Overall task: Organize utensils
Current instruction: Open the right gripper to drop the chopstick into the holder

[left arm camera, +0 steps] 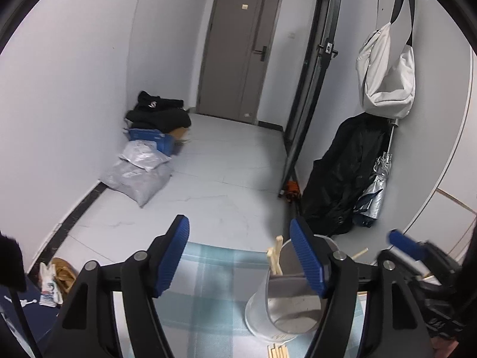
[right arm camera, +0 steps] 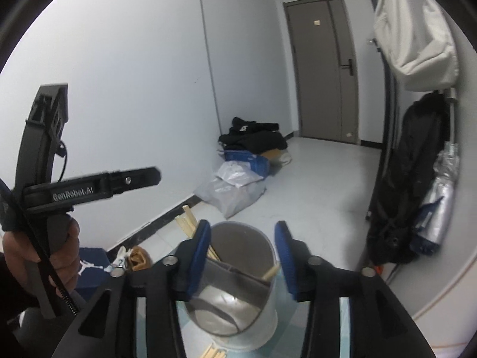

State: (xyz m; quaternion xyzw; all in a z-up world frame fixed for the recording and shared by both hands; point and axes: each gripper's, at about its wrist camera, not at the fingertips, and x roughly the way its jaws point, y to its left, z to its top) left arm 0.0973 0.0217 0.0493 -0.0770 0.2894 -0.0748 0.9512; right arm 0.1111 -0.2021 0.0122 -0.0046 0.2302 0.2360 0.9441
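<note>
A round metal utensil holder point(left arm camera: 283, 307) with a divider stands on a blue-green checked cloth point(left arm camera: 214, 268). Wooden chopsticks point(left arm camera: 275, 255) stand in it, and several more point(left arm camera: 278, 352) lie at its foot. My left gripper point(left arm camera: 240, 256) is open, with nothing between its fingers. Its right finger hangs over the holder's rim. In the right wrist view my right gripper point(right arm camera: 243, 256) is open astride the holder point(right arm camera: 235, 313), and its pads are not pressing on it. Chopsticks point(right arm camera: 187, 220) lean out of the left compartment. One more chopstick point(right arm camera: 269, 271) rests at the right side.
A hand point(right arm camera: 18, 250) holds the left gripper's black body point(right arm camera: 89, 185) at the left of the right wrist view. Bags and dark clothes point(left arm camera: 149, 149) lie on the floor by the wall. A black coat point(left arm camera: 342, 179), an umbrella and a white bag point(left arm camera: 387, 74) hang at the right.
</note>
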